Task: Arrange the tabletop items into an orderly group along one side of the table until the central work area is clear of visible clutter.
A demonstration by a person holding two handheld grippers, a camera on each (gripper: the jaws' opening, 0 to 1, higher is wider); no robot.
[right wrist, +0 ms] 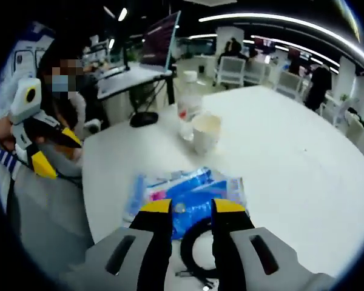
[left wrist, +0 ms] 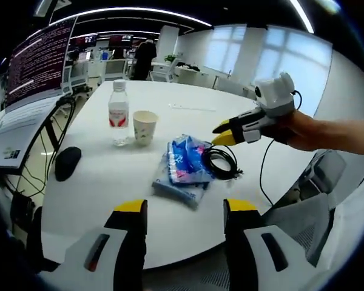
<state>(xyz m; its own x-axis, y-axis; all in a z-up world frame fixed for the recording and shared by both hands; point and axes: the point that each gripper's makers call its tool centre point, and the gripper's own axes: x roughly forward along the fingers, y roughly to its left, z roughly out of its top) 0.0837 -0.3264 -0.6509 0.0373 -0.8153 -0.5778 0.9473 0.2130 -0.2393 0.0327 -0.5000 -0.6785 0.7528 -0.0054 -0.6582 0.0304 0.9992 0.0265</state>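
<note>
Left gripper view shows the round white table [left wrist: 170,230] carrying a water bottle [left wrist: 118,113], a paper cup [left wrist: 144,126], a blue-and-white plastic packet [left wrist: 185,167] and a coiled black cable [left wrist: 221,162], with a black mouse [left wrist: 67,162] near the table's edge by the monitor side. The left gripper [left wrist: 184,209] is held back over the near edge, jaws parted and empty, well apart from every item.

The right gripper [left wrist: 224,134] enters this view from the right, held in a person's hand [left wrist: 303,130]; its yellow tips sit directly above the cable coil, just beside the packet. Right gripper view confirms this: the right gripper [right wrist: 192,209] has its jaws apart with nothing between them, the cable [right wrist: 197,248] lying below and between them and the packet [right wrist: 185,191] immediately ahead. The cup [right wrist: 206,132] and bottle [right wrist: 188,103] stand further along the same line.

Judgement: the cable is the item in hand, and the right gripper is plainly the nearer tool. The coil lies flat, so a descent onto one strand of the loop appears required. Risk noted: a loose coil may unwind or drag the packet it touches.
</note>
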